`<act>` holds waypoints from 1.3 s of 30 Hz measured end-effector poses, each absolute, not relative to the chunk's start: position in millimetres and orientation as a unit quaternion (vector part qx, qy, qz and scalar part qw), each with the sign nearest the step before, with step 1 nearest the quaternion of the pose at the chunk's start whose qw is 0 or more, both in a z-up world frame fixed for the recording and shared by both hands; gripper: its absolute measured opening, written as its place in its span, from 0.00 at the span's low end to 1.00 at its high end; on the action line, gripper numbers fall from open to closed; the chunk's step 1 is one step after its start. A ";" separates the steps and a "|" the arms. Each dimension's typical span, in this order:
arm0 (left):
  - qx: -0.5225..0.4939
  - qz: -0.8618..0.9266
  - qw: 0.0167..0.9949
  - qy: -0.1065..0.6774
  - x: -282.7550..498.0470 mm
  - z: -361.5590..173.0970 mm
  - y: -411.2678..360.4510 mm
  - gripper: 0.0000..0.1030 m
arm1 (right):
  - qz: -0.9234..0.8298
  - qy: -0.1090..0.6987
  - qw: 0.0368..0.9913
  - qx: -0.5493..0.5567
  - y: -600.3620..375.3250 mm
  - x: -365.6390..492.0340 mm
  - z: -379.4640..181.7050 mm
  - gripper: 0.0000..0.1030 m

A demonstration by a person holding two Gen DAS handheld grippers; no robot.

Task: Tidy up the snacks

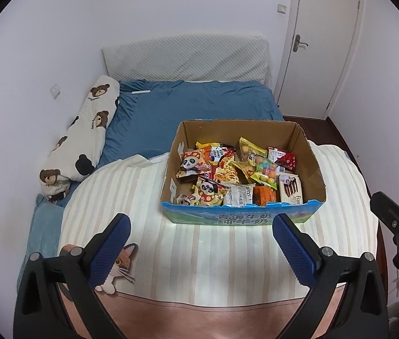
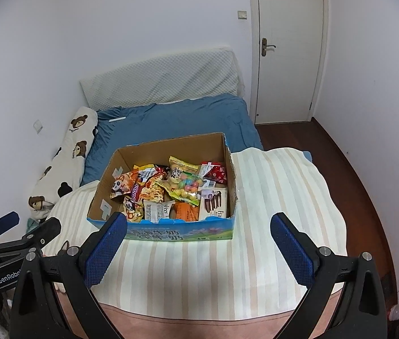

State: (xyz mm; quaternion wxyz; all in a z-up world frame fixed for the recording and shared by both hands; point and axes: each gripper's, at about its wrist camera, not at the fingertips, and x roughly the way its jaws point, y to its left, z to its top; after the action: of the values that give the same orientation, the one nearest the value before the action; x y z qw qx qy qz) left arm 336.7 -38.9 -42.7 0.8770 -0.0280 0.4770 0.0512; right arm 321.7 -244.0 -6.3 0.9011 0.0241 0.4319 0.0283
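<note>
Snacks fill the open brown cardboard box; left claw and right claw hover before it, spread wide, empty, ready to pick.

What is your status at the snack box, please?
Left gripper and right gripper open, empty. Snack box full, untouched. Nothing in the way.

The box front wall hides the lower parts of the nearest snacks ahead of the left gripper; its print is too blurred to read. The right gripper is cut off by the picture's edge. From the right wrist, the left gripper runs past the edge, its label half-cut. The door top is cropped
</note>
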 end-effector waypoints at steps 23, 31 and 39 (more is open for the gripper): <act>-0.025 0.049 0.881 0.470 335.0 -35.7 -42.2 1.00 | 0.034 0.435 0.900 0.017 -241.2 321.7 -6.0 1.00; -0.027 0.048 0.883 0.467 333.7 -28.1 -43.0 1.00 | 0.034 0.433 0.900 0.017 -242.9 321.4 -4.7 1.00; -0.026 0.046 0.883 0.466 334.1 -25.2 -41.8 1.00 | 0.035 0.432 0.901 0.017 -244.8 320.3 -2.6 1.00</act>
State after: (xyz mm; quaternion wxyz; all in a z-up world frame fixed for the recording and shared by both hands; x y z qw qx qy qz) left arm 334.1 -41.8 -25.2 0.8830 -0.0264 0.4663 0.0464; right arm 320.3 -244.8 -2.6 0.9011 0.0174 0.4318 0.0348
